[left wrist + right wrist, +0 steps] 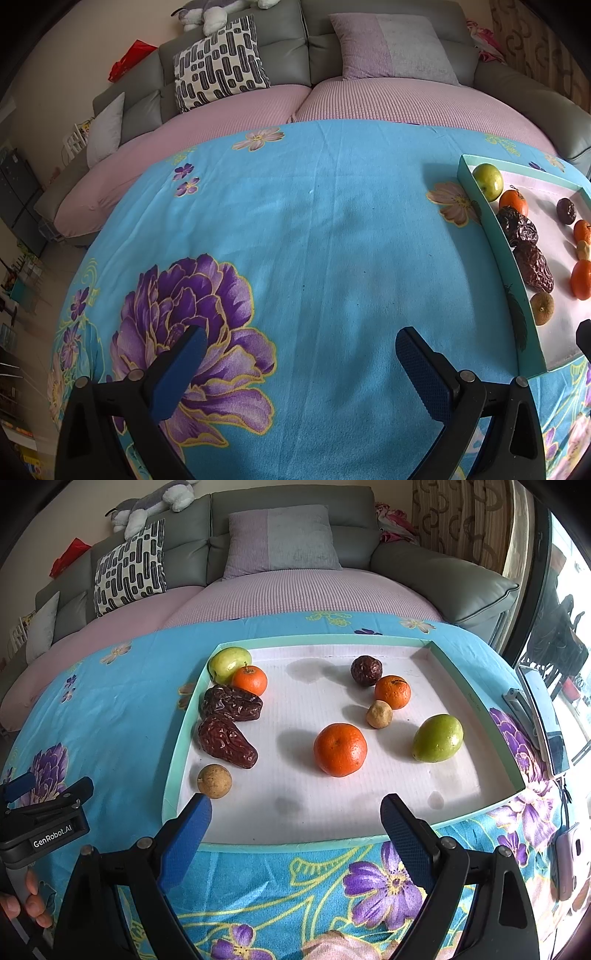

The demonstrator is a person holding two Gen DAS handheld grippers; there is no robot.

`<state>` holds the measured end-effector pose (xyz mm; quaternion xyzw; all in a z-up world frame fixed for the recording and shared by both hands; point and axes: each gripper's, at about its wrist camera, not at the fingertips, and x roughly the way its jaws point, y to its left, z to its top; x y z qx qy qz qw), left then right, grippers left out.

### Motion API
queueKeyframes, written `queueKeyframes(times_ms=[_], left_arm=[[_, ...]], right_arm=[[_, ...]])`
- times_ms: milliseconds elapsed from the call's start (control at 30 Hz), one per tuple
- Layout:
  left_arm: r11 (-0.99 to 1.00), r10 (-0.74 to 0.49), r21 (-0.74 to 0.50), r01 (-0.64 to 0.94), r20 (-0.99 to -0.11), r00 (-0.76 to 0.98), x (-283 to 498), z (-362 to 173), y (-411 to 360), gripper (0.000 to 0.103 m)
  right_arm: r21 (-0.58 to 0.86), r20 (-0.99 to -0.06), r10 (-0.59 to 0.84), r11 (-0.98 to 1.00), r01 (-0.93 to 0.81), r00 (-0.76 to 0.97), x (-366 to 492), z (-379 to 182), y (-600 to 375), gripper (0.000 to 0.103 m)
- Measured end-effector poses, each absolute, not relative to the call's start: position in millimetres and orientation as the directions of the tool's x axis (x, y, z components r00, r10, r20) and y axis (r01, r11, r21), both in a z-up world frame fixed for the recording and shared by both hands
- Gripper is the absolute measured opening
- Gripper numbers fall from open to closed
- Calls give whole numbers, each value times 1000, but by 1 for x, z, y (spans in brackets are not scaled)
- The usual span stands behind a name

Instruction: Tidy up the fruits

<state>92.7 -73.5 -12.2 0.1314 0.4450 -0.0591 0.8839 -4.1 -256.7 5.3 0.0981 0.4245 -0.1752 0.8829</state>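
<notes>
Near the tray (476,701), both grippers, left (299,354) and right (295,819), stand released over the floral cloth (314,240), fruit untouched.

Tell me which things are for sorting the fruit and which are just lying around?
For the job: the tray, three oranges, two green fruits, three wrinkly dark dates, two small brown round fruits, and both open tools: right tool, left tool.

Just lying around: cushions, stuffed toy, sofa, flowery cloth.
</notes>
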Motion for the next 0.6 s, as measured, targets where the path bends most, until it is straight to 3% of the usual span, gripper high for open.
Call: queueKeyframes(times_ms=[600], left_arm=[[959,16,179,218,-807,591,93,-14,-72,103]], right_arm=[[21,-788,-229,918,396,572,-5,3,-257,93]])
